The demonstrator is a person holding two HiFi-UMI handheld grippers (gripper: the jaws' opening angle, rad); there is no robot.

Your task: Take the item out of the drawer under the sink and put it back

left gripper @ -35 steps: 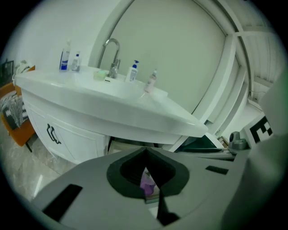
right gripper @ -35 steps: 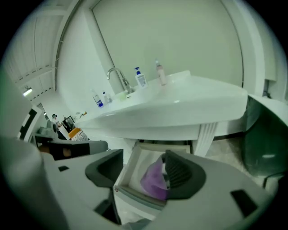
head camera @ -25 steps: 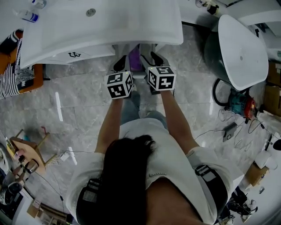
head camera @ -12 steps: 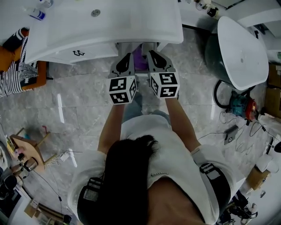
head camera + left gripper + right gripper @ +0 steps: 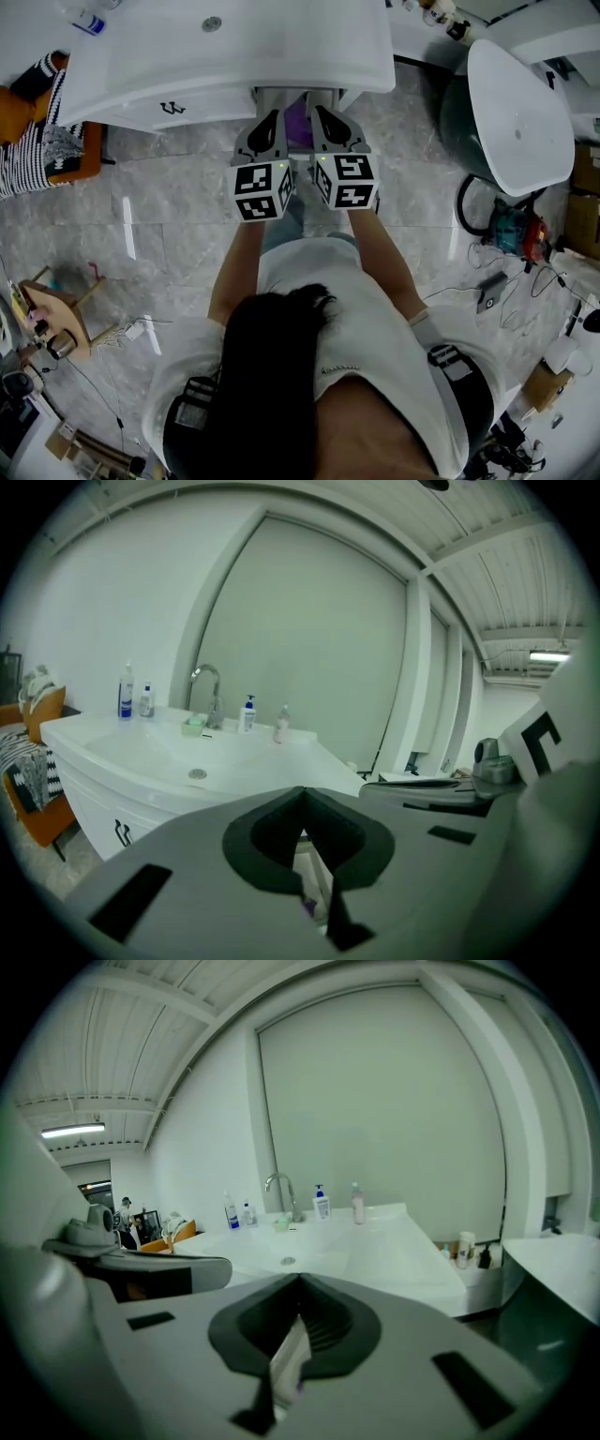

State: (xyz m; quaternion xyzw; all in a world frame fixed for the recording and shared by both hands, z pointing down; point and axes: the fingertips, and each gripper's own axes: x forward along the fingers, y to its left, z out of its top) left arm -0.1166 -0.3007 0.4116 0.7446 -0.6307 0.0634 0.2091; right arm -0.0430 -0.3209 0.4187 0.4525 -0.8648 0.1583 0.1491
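The white sink counter (image 5: 141, 754) carries a tap (image 5: 208, 692), four bottles (image 5: 126, 692) and a small green item (image 5: 194, 726) along its back edge

The left forearm (image 5: 237, 258) and right forearm (image 5: 377, 251) reach forward side by side, with the left gripper (image 5: 271, 118) and right gripper (image 5: 320, 114) close together and tipped slightly downward, the left's jaw tips meeting and the right's jaws clamped on a thin pale item (image 5: 287, 1361).

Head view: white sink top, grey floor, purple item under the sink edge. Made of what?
White sink top: probably glazed ceramic or cast resin; smooth, glossy, seamless.
Grey floor: polished marble-look tile; veining, faint joint lines, reflected light streaks.
Purple item: possibly thin plastic film; the right gripper pinches a flat pale edge of it in its jaws. Too little shows to be sure.
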